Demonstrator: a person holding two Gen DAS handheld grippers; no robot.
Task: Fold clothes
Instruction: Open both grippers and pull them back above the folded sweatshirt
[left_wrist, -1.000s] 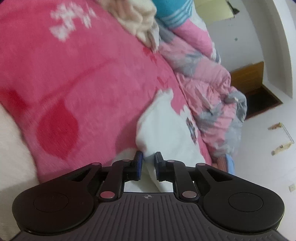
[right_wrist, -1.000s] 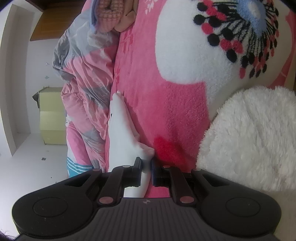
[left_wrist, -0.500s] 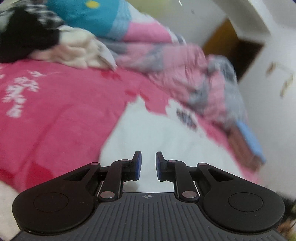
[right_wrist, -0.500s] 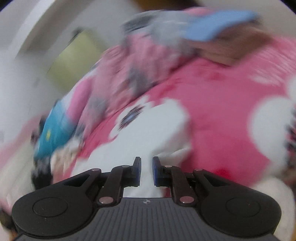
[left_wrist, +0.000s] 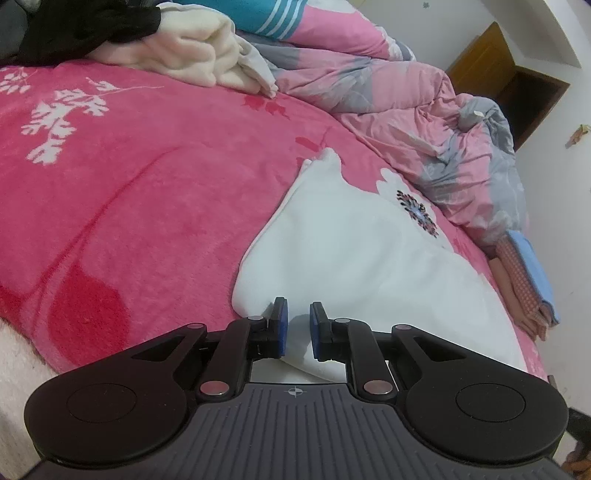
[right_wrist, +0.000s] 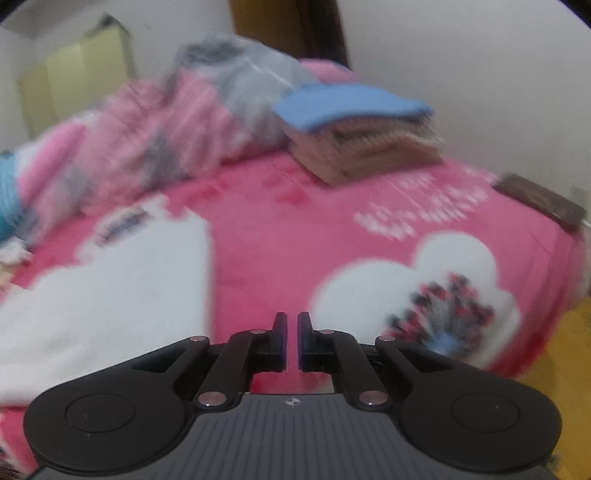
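Note:
A white garment (left_wrist: 354, 254) lies folded flat on the pink blanket (left_wrist: 129, 177). My left gripper (left_wrist: 295, 321) is at its near edge, jaws a small gap apart with white cloth between the blue pads; a firm grip does not show. In the blurred right wrist view the garment (right_wrist: 110, 295) lies at the left. My right gripper (right_wrist: 291, 332) is off it to the right, over bare pink blanket (right_wrist: 280, 236), jaws nearly together with nothing between them.
A stack of folded clothes with a blue piece on top (right_wrist: 354, 129) sits at the bed's far side, also in the left wrist view (left_wrist: 528, 277). A crumpled pink and grey duvet (left_wrist: 424, 122) lines the far edge. Unfolded cream and black clothes (left_wrist: 177, 48) lie behind.
Both grippers have swung round and pulled back from the garment. The right gripper has let go of it and now stands beside it. The garment lies flatter on the blanket.

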